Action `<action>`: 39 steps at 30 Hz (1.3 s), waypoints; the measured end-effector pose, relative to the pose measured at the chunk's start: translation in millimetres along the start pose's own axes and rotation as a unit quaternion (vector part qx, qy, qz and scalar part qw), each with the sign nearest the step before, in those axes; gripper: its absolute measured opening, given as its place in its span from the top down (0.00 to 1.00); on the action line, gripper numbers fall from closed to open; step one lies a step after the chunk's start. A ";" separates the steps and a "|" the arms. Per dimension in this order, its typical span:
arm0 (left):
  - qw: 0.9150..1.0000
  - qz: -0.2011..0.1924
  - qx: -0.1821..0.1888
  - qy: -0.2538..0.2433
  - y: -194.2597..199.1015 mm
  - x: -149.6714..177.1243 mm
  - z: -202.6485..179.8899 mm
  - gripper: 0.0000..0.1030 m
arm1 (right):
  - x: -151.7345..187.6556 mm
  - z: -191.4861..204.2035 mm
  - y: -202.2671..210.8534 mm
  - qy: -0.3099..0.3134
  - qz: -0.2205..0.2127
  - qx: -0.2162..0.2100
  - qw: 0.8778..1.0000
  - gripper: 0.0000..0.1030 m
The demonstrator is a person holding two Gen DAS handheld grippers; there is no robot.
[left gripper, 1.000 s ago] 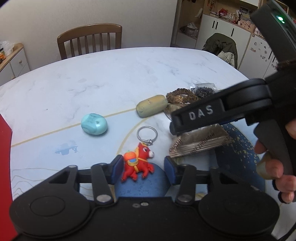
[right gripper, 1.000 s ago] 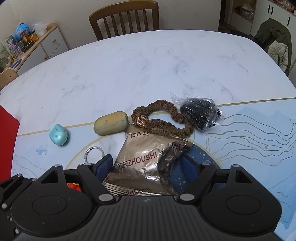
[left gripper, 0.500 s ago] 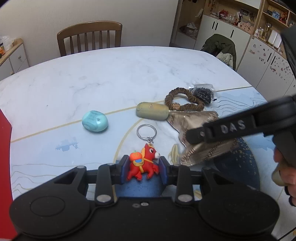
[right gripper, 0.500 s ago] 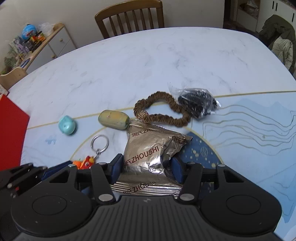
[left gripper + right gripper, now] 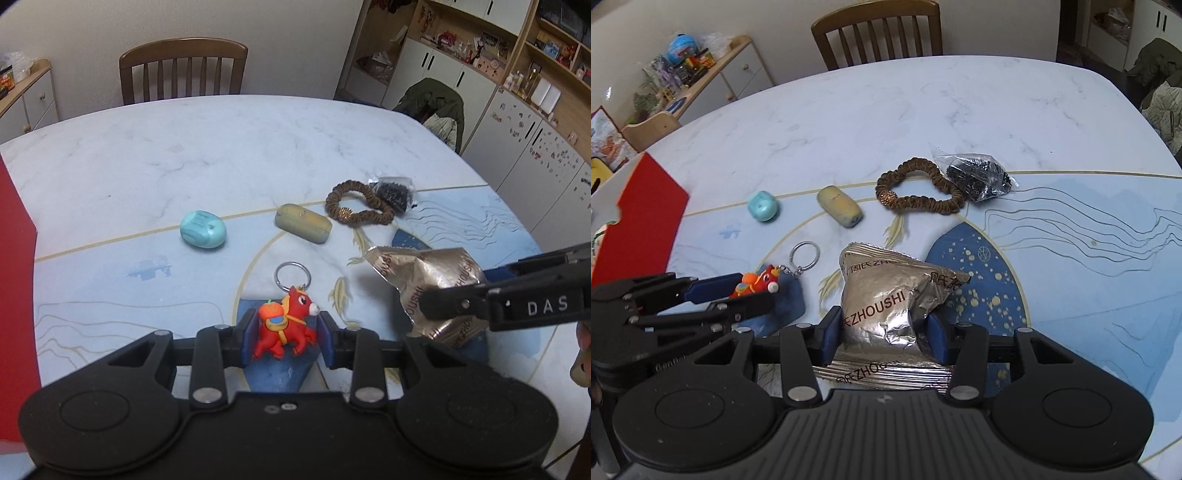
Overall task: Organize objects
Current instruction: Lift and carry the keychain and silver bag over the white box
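Note:
My left gripper (image 5: 287, 334) is shut on a red horse keychain (image 5: 286, 321) and holds it above the table; its metal ring (image 5: 292, 276) points away from me. It also shows in the right wrist view (image 5: 759, 282). My right gripper (image 5: 884, 332) is shut on a silver foil snack bag (image 5: 886, 302), lifted off the table; the bag also shows in the left wrist view (image 5: 424, 273). A teal oval case (image 5: 202, 229), an olive oval case (image 5: 303, 223), a brown scrunchie (image 5: 356, 208) and a small bag of black beads (image 5: 393, 192) lie on the table.
A red box (image 5: 642, 218) stands at the table's left edge. A wooden chair (image 5: 183, 70) is at the far side, a cabinet with toys (image 5: 698, 70) behind on the left. The table has a blue printed mat (image 5: 1071, 258).
Both grippers have closed on their objects and risen. The keychain and the foil bag have left the table, and the view has pulled back from the other items.

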State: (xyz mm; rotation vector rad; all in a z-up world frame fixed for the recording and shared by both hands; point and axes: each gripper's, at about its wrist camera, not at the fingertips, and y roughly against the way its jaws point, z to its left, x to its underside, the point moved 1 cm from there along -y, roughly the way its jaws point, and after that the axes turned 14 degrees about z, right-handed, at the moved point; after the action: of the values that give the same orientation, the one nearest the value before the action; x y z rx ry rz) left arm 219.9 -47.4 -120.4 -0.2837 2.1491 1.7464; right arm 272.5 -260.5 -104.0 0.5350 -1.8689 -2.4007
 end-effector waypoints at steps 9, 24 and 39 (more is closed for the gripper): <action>0.999 -0.024 0.026 -0.001 43.1 3.3 8.1 0.69 | 9.4 17.9 25.0 0.016 -0.009 -0.010 1.000 0.54; 0.998 -0.046 0.028 0.021 108.4 17.4 49.9 0.69 | 18.1 83.1 55.9 0.058 -0.024 -0.022 0.998 0.54; 0.997 -0.065 0.012 0.034 160.8 38.6 120.7 0.69 | 9.8 169.2 66.1 0.090 -0.044 -0.031 0.994 0.54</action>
State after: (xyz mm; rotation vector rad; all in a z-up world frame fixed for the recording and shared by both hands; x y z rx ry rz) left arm 142.4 107.8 -11.6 -0.4719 2.1466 1.6600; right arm 201.3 -123.1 -8.4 0.8148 -1.7260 -2.3624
